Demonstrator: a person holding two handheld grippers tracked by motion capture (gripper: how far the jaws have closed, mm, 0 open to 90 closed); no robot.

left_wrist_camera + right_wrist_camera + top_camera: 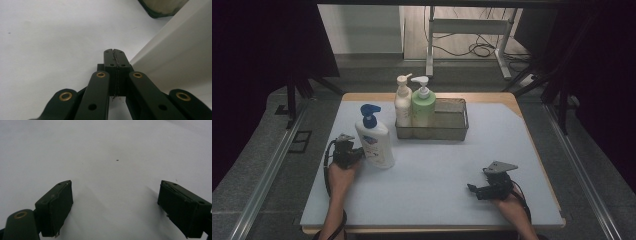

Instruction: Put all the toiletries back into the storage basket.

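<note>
One bench (437, 195) carries one wire basket (451, 122) holding two pump bottles (423, 106). A third, blue-capped pump bottle (375, 139) stands alone, just beside the left gripper (348, 152), jaws closed empty. The right gripper (482, 190) rests well apart, jaws open.

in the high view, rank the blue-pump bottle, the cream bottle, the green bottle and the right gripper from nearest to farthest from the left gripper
1. blue-pump bottle, right beside the left gripper, at table left.
2. cream bottle, at the wire basket's left end.
3. green bottle, beside it in the basket.
4. right gripper, front right.
</note>
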